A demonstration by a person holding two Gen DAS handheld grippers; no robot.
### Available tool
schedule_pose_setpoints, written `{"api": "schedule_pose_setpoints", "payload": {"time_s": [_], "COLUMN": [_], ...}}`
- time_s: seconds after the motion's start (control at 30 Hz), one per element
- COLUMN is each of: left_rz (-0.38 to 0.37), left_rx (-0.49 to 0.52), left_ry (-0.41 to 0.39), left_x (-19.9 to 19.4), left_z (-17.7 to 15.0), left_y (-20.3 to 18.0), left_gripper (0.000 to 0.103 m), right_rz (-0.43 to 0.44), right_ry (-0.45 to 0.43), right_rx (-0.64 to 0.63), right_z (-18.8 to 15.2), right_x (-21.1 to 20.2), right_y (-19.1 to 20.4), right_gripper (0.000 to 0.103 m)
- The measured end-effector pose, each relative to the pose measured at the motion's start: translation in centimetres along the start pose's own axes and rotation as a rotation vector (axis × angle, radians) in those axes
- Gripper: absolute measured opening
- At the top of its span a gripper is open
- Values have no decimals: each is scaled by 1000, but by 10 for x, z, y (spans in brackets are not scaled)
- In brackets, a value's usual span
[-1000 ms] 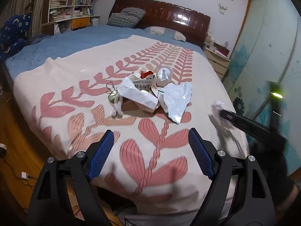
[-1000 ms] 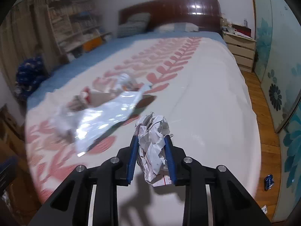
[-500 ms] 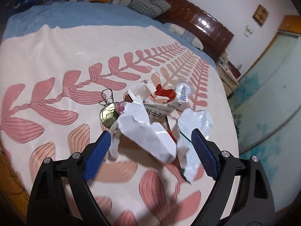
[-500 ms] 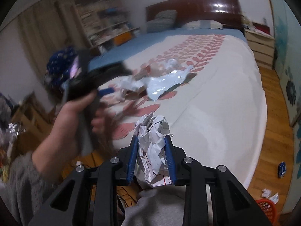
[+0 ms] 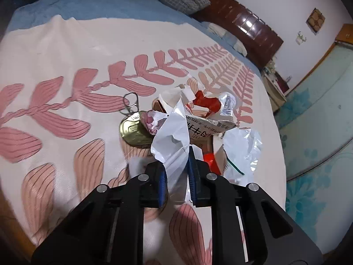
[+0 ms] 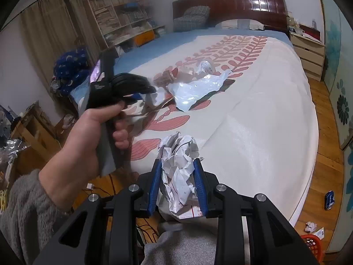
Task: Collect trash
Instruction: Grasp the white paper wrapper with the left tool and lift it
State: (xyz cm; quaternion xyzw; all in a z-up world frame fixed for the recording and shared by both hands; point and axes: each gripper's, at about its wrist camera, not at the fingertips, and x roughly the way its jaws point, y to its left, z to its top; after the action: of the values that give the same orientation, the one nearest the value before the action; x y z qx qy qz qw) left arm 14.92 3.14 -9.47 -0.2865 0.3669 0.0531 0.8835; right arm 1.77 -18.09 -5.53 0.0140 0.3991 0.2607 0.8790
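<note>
The left claw point(image 5: 176, 172) is pinched narrow on the edge of a white plastic wrapper point(image 5: 174, 137), glossy and creased, which rises from the trash heap near the middle of the bed point(image 5: 55, 50). Just beside it lies a gold can lid point(image 5: 132, 130) with its pull ring, a bit of pink crumpled paper point(image 5: 150, 121) touching the lid, a torn carton point(image 5: 205, 130) printed with dark characters and showing red patches, a small clear plastic piece point(image 5: 228, 103) behind it, and a silvery foil bag point(image 5: 245, 148) on the right side of the heap. The right claw point(image 6: 177, 185) is clamped on a crumpled paper ball point(image 6: 178, 167), white with thin red lines, held off the near edge of the bed. Only the right wrist view shows the person's left hand point(image 6: 88, 137) gripping the black handle of the left claw, with a grey fleece sleeve point(image 6: 24, 212), along with a bookshelf point(image 6: 123, 24), a nightstand point(image 6: 308, 53), an orange basket point(image 6: 313, 245) low on the wooden floor, and scraps of litter beside it. Only the left wrist view shows the can lid and the carton's print clearly.
</note>
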Motion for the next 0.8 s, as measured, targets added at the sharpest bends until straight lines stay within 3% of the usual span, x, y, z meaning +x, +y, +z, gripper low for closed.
{"api": "schedule_pose_setpoints", "payload": {"time_s": [0.37, 0.5, 0.63, 0.8], "left_rz": [39, 22, 63, 105], "left_rx": [95, 53, -6, -23], "left_ry": [-148, -108, -65, -100], "left_x": [-115, -115, -96, -94], "left_z": [-22, -26, -36, -33], "left_y": [-3, 12, 31, 39], "left_gripper": [16, 19, 20, 32], "right_rz": [-5, -15, -22, -21], "right_ry": [-58, -79, -74, -64], "right_rx": [2, -14, -10, -1], "right_z": [-5, -10, -11, -8], "right_x": [-20, -34, -37, -33], "right_y": [-3, -1, -5, -6], "right_gripper": [31, 31, 31, 31]}}
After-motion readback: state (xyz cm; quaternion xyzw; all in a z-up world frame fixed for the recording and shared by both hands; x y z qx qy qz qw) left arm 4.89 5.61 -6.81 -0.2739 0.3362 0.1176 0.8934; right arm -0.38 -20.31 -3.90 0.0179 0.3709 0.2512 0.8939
